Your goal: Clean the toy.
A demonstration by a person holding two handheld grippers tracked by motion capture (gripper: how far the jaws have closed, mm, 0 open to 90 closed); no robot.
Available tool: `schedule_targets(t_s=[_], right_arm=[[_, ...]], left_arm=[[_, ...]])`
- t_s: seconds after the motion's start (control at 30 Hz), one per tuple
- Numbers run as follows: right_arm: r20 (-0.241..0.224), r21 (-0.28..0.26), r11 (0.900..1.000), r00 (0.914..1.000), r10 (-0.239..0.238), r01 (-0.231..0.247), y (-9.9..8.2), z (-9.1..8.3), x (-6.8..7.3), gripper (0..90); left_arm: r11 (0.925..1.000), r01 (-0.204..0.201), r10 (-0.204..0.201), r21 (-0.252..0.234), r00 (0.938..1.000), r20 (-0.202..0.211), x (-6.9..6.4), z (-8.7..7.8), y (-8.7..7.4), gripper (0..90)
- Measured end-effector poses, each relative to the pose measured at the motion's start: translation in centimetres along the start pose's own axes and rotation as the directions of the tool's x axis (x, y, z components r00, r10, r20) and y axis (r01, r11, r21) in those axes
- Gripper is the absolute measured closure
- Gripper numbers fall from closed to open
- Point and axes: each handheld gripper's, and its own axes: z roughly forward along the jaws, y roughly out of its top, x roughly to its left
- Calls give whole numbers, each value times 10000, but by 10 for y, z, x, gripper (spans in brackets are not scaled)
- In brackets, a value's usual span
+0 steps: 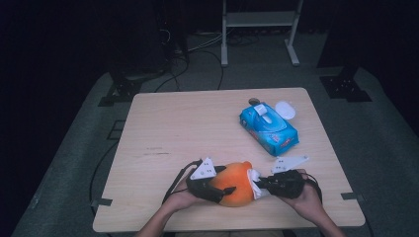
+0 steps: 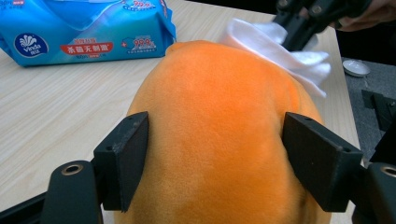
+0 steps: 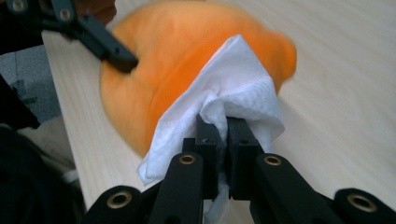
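Wiping an orange plush toy with a white wipe

The left hand-held gripper (image 1: 211, 186) clasps the orange plush toy (image 1: 236, 183) by its flanks at the counter's (image 1: 197, 123) near edge, the toy's long axis running left to right between the hands. The right hand-held gripper (image 3: 223, 125), clenched on a white wipe (image 3: 233, 88), lies just right of the toy, with the wipe touching that end. A blue wipes pack (image 1: 269, 128) sits well behind.

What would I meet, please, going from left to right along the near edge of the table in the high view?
left gripper → orange plush toy → white wipe → right gripper
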Motion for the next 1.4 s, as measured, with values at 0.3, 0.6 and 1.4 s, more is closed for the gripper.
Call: schedule_targets(t_s=[0.3,0.6,1.4], right_arm=[[94,-798,9962,9994,-345,352,35,-8,-2,842],[-21,-330,9977,9983,-585,584,32,11,0,846],[572,-721,9932,9946,-871,911,37,9,-5,845]], left_arm=[[9997,-244,244,54,9996,-131,-6,2,4,245],[9990,436,-436,8,9981,425,4,-9,9,120],[9988,347,-360,-345,9987,-353,14,-5,4,222]])
